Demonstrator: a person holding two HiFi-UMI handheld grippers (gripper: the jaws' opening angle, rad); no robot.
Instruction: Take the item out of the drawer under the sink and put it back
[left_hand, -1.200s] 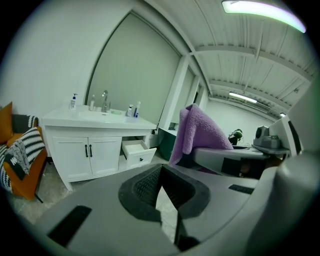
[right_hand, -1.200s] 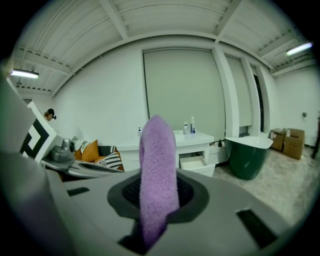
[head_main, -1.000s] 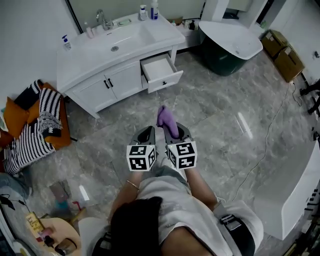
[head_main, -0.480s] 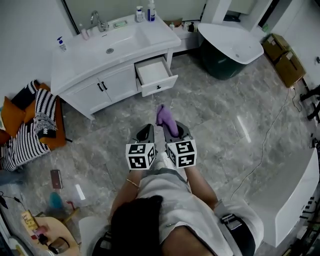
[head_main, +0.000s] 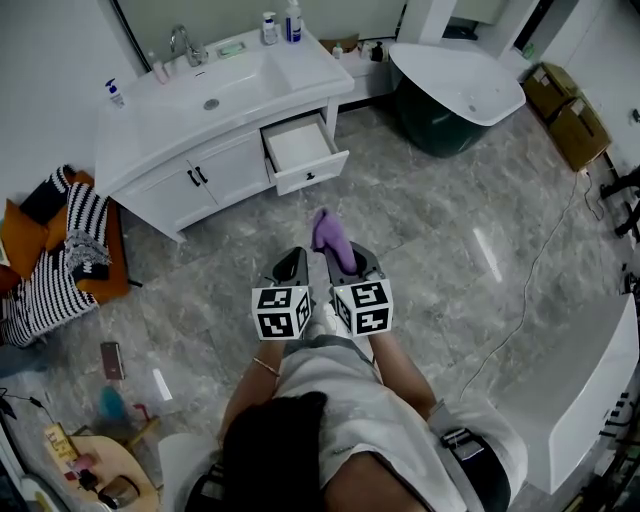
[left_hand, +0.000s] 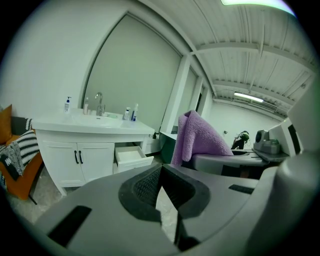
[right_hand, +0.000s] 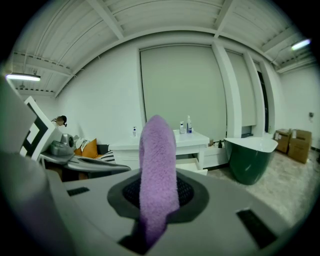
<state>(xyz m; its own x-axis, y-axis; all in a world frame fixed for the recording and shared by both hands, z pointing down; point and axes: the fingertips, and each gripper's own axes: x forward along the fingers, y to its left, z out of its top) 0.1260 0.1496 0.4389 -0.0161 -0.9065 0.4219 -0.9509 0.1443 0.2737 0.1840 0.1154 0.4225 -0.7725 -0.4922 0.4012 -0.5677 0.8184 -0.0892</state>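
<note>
The right gripper (right_hand: 159, 197) has its jaws pinching a purple cloth (right_hand: 158, 160), which stands up out of them (the top flops over a little in the head view). The left gripper (left_hand: 161, 172) is just beside it, jaws pressed together at the tips with nothing between them. Both are held out in front of the person over the grey floor (head_main: 430, 230), well apart from the vanity (head_main: 165, 198). The drawer (head_main: 300, 150) under the sink (head_main: 215, 90) stands pulled out, its white inside showing. A green tub (head_main: 440, 125) stands to its right.
</note>
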